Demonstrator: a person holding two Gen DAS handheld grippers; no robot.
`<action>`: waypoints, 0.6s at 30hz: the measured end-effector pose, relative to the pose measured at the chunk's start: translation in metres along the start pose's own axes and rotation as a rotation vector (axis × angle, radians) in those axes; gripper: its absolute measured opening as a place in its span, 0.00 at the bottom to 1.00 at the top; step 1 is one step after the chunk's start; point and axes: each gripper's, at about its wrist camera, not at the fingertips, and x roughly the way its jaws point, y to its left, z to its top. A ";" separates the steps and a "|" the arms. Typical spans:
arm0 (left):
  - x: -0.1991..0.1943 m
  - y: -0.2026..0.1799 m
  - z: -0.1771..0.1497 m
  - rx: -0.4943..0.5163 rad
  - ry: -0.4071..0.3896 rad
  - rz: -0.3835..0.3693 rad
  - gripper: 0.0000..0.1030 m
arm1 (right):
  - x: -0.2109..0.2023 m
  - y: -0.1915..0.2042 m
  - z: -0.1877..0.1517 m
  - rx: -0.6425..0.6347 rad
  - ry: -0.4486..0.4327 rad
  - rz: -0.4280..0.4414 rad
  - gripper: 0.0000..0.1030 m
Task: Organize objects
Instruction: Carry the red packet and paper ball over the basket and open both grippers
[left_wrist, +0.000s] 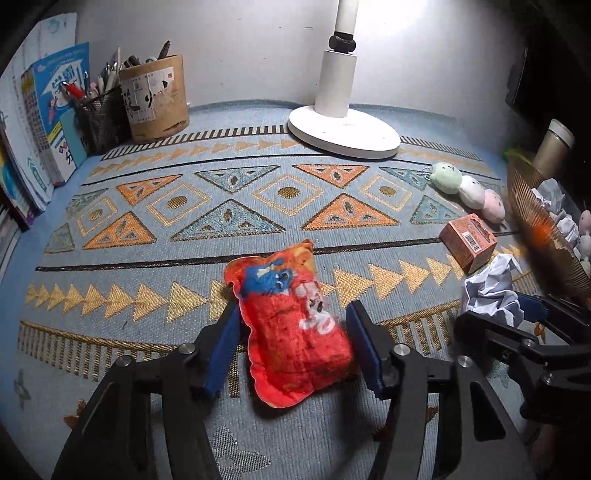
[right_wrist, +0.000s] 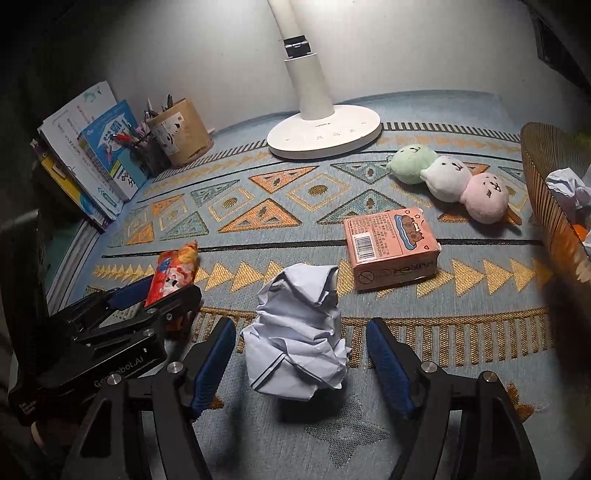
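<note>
A red plush snack-bag toy (left_wrist: 295, 325) lies on the patterned mat between the open fingers of my left gripper (left_wrist: 295, 328); the pads stand beside it with small gaps. It also shows in the right wrist view (right_wrist: 171, 273), as does the left gripper (right_wrist: 155, 295). A crumpled white paper ball (right_wrist: 299, 332) stands between the open fingers of my right gripper (right_wrist: 301, 343), untouched. The paper (left_wrist: 491, 288) and the right gripper (left_wrist: 532, 310) show in the left wrist view.
A pink box (right_wrist: 391, 251), a three-ball plush (right_wrist: 447, 181) and a woven basket (right_wrist: 550, 206) holding paper sit right. A white lamp base (right_wrist: 325, 133) stands at the back. Pen holders (left_wrist: 155, 99) and books (left_wrist: 48, 122) line the back left.
</note>
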 end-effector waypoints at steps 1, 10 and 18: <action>-0.001 0.000 -0.001 0.003 -0.005 0.004 0.44 | 0.000 0.002 -0.001 -0.013 -0.008 -0.013 0.51; -0.017 -0.011 0.004 0.003 -0.049 -0.086 0.33 | -0.037 0.002 -0.004 -0.040 -0.085 -0.013 0.46; -0.039 -0.075 0.034 0.087 -0.115 -0.225 0.33 | -0.129 -0.056 0.017 0.058 -0.286 -0.090 0.46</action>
